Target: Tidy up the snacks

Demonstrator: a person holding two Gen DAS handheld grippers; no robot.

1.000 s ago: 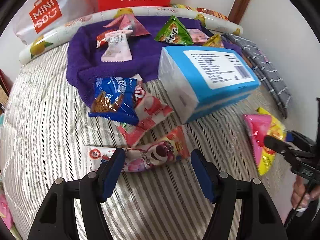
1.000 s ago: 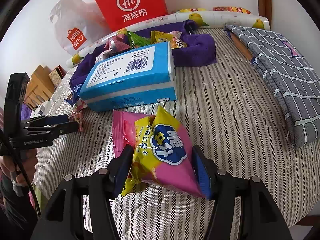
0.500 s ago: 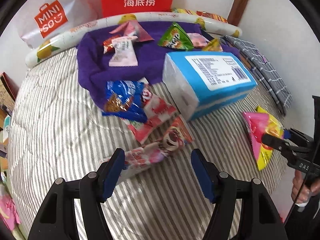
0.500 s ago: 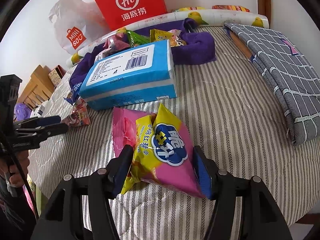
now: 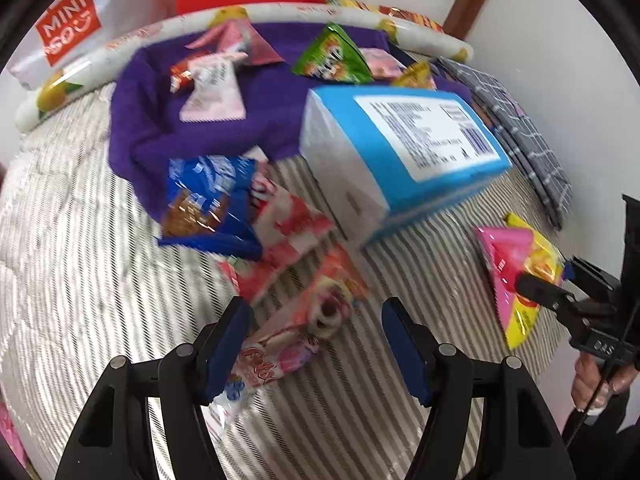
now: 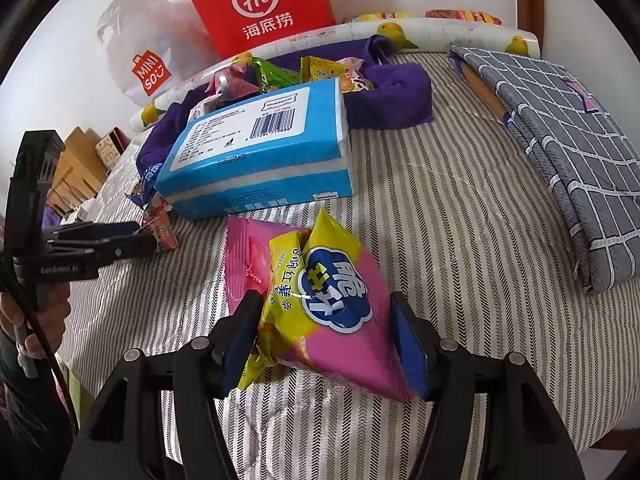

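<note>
On the striped bedcover lies a yellow and pink chip bag [image 6: 328,292], with a plain pink bag [image 6: 244,256] tucked behind it. My right gripper [image 6: 326,304] has the chip bag between its pads; both still touch it while the jaws are opening. My left gripper [image 5: 316,312] stands open over a pink bear snack packet [image 5: 280,356], which lies close to the left finger. Beyond it are a red-white packet [image 5: 288,220] and a blue snack bag [image 5: 208,200]. Several small snacks sit on a purple towel [image 5: 160,120].
A big blue tissue pack [image 6: 260,148] lies mid-bed. A red paper bag [image 6: 264,4], a white Miniso bag [image 6: 148,64] and a lemon-print roll [image 6: 440,32] line the back wall. A folded grey checked cloth [image 6: 560,140] lies at the right edge.
My left gripper has drifted toward the bear packet, which now lies between its fingers. The right jaws stand a little wider around the chip bag, which looks less squeezed.
</note>
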